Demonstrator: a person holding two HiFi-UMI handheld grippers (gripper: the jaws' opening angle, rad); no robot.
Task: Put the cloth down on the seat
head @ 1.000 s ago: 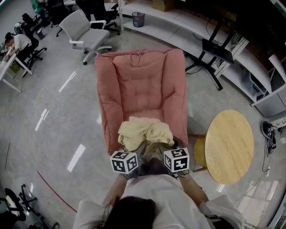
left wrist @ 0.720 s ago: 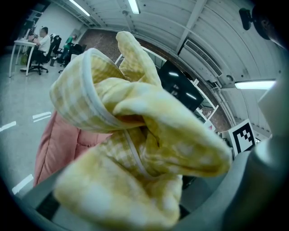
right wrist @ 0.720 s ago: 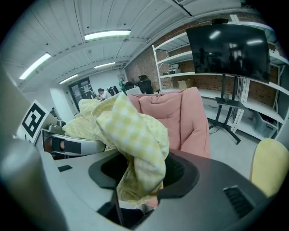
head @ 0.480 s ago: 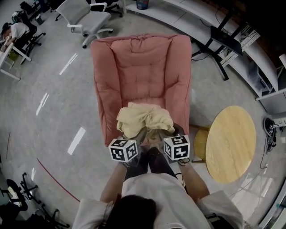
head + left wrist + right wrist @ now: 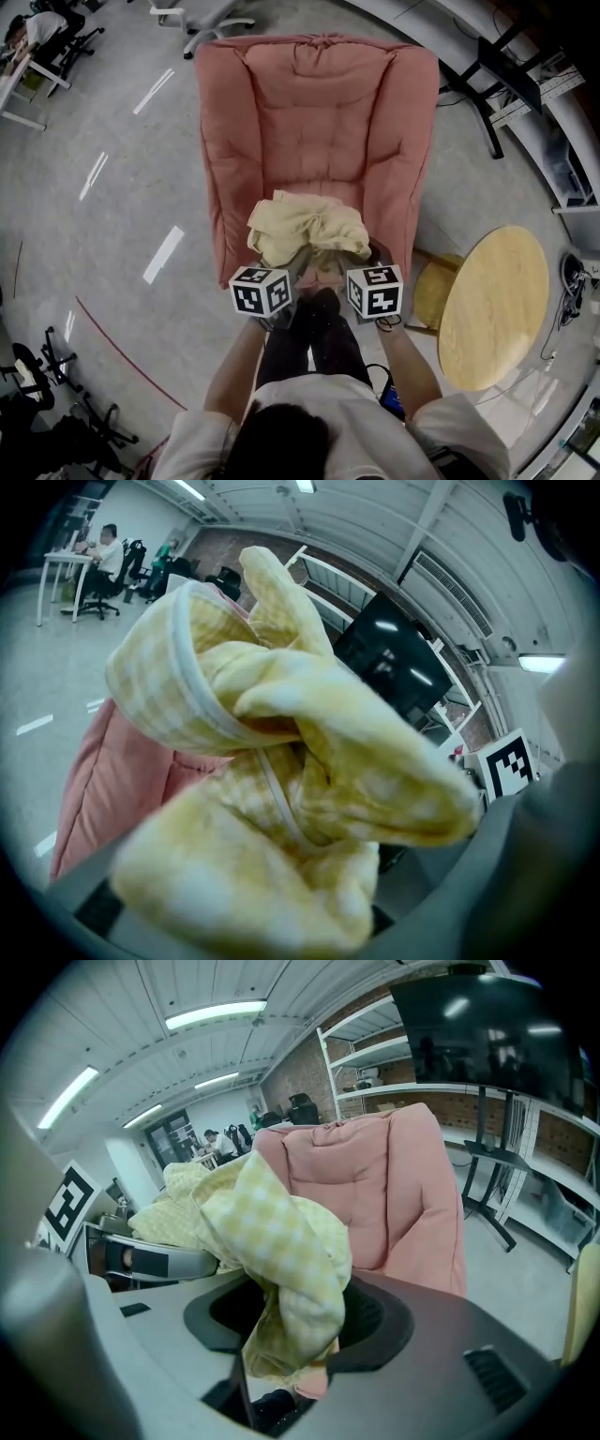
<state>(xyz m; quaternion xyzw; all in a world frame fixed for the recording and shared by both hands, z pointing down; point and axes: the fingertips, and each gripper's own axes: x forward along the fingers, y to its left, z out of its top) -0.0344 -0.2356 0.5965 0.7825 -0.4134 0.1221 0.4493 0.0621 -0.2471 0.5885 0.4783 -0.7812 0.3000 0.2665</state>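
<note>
A crumpled yellow checked cloth hangs bunched over the front edge of a pink armchair's seat. Both grippers hold it from the near side. My left gripper is shut on the cloth, which fills its view. My right gripper is shut on another fold of the cloth, with the pink chair behind it. The fingertips are hidden under the fabric in the head view. The marker cubes sit just below the cloth.
A round wooden side table stands right of the chair, with a small wooden stool beside it. A black monitor stand is at the back right. Office chairs and a person at a desk sit far left.
The view has moved closer to the armchair, which now sits higher and larger in the head view. Both grippers carry the cloth forward over the seat's front edge, grips unchanged.
</note>
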